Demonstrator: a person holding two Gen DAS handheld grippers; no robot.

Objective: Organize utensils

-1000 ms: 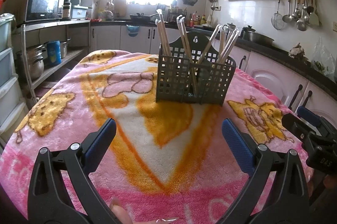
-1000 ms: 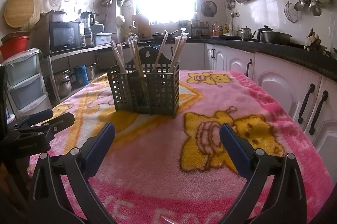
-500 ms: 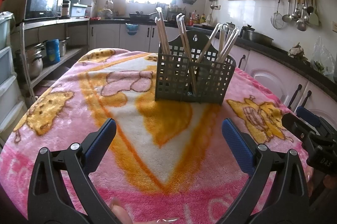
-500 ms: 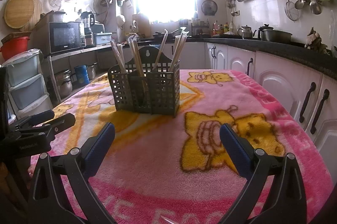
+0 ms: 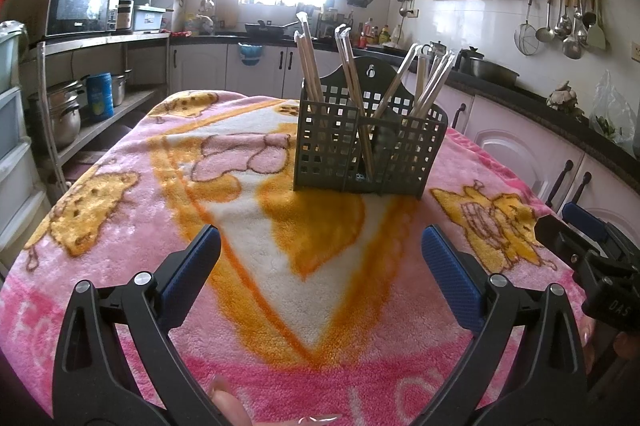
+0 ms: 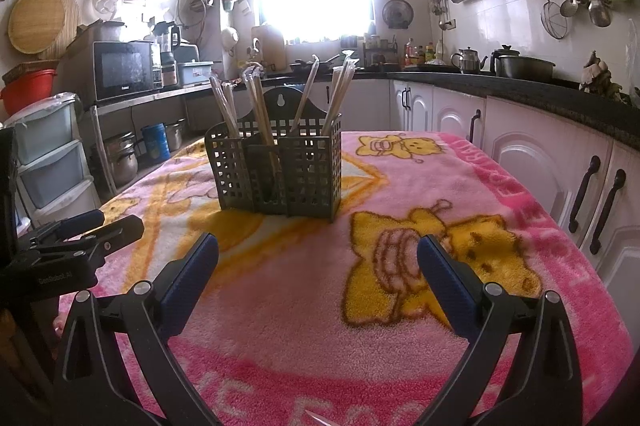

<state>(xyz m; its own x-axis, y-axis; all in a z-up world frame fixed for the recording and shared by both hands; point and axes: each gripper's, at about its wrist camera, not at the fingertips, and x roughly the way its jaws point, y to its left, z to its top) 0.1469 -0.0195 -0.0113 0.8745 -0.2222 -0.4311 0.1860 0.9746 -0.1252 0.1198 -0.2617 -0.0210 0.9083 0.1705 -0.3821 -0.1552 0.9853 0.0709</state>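
Both grippers, left (image 5: 320,258) & right (image 6: 318,266), fingers apart, empty, w/ chopsticks (image 5: 352,65) upright in holder (image 5: 368,149).

Grey lattice caddy (image 5: 366,141) upright on blanket; wrapped chopsticks (image 5: 346,65), seemingly paired, lean inside.

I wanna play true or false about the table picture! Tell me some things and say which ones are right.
1. The caddy stands upright on the blanket. True.
2. The chopsticks lie flat on the blanket. False: they stand in the caddy.
3. The left gripper is open and empty. True.
4. The right gripper squeezes a spoon. False: it is open and holds nothing.
5. Ladles hang on the wall. True.
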